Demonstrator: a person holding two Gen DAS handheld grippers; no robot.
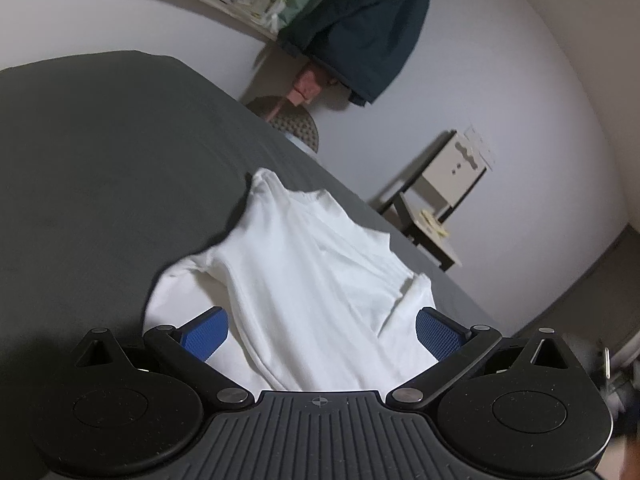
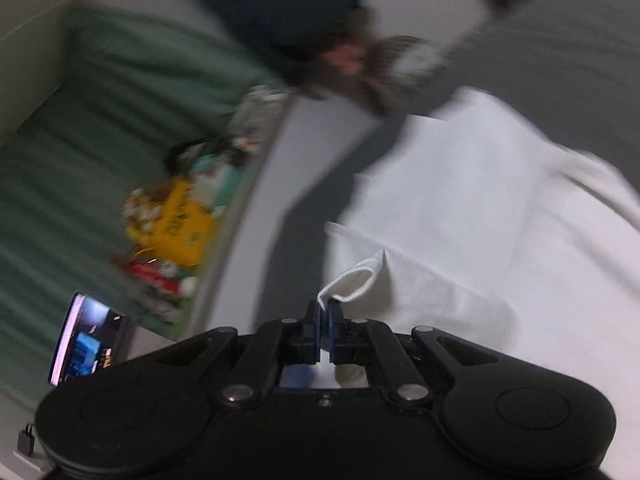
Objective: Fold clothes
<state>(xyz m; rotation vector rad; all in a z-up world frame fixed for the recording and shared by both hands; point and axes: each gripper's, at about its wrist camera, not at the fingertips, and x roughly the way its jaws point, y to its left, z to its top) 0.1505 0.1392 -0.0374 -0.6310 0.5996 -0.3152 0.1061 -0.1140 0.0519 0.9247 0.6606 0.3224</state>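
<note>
Mid-fold: right gripper (image 2: 327, 314) pinches the rumpled white cotton shirt's (image 1: 316, 264) hem at frame centre; left gripper (image 1: 322, 330), spread wide, straddles it, ready to close.

A bed covered in a smooth dark grey sheet (image 1: 100, 152) carried the work. Directly on it lay a white cotton shirt (image 1: 316, 264), rumpled and partly doubled over itself, close to the bed's edge nearest the pale wall. In the right wrist view the same shirt (image 2: 480, 208) spread across the grey sheet (image 2: 560, 48).
</note>
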